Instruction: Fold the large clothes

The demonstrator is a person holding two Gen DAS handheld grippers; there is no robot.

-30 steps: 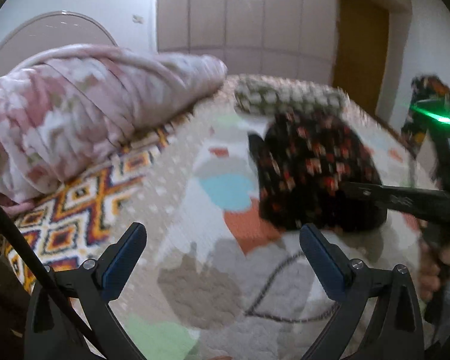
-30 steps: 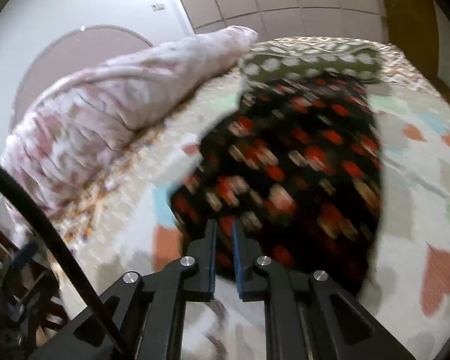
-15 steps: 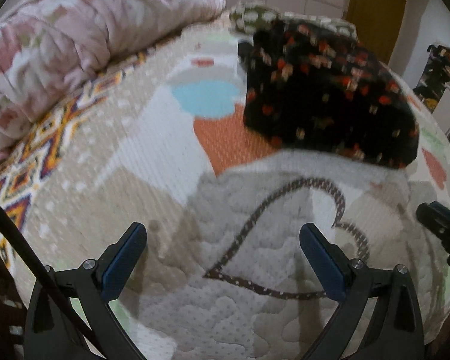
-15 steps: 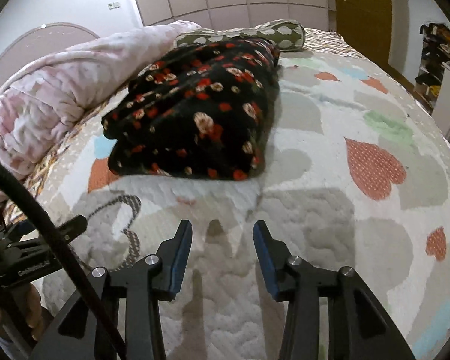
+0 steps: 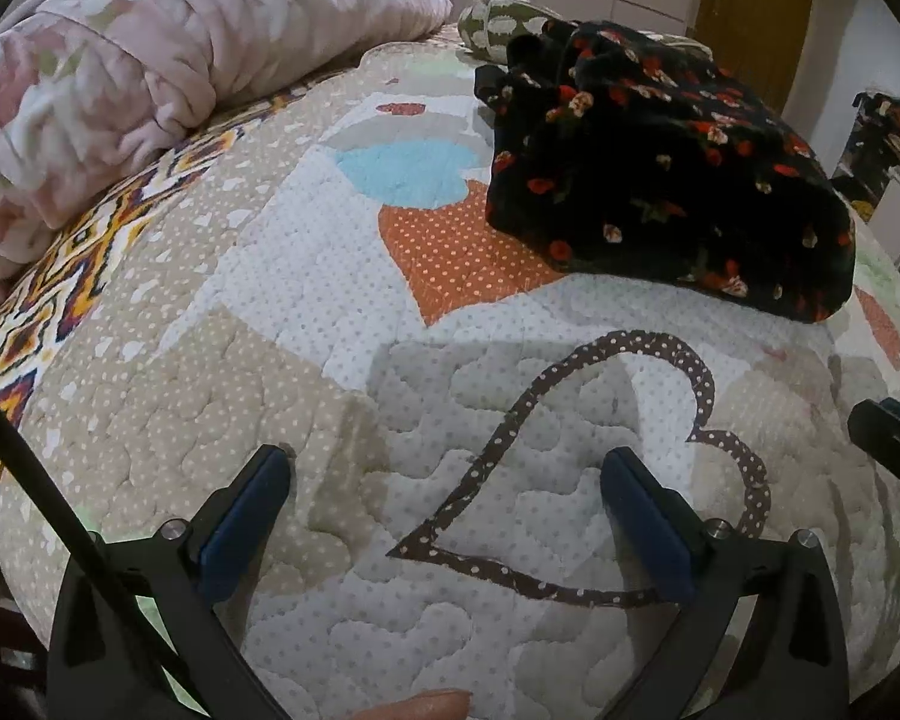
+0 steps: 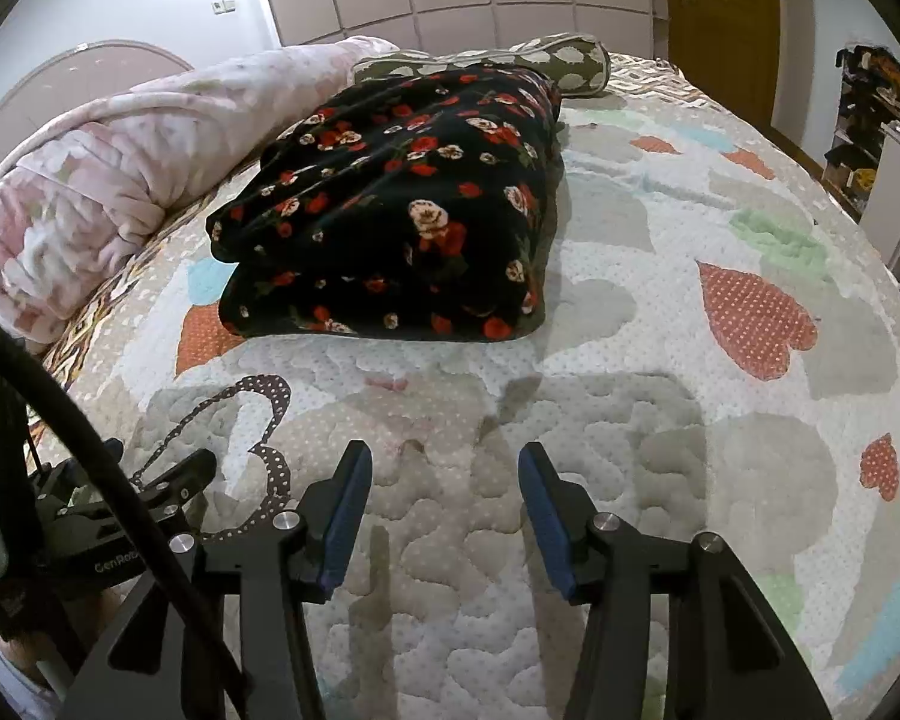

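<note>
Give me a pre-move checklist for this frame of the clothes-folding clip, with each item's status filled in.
1. Left gripper open and empty: ok, nothing between its fingers.
2. Right gripper open and empty: ok.
3. Black floral garment folded into a compact bundle: ok, layers stacked, lying on the quilt.
4. Garment free of both grippers: ok, it lies beyond both sets of fingertips, untouched.
5. Loose sleeve or edge sticking out at the bundle's far end: cannot tell; the left view shows an uneven far edge near the olive pillow.
6. Bundle clear of the pink comforter: ok, a strip of bedding shows between them.
</note>
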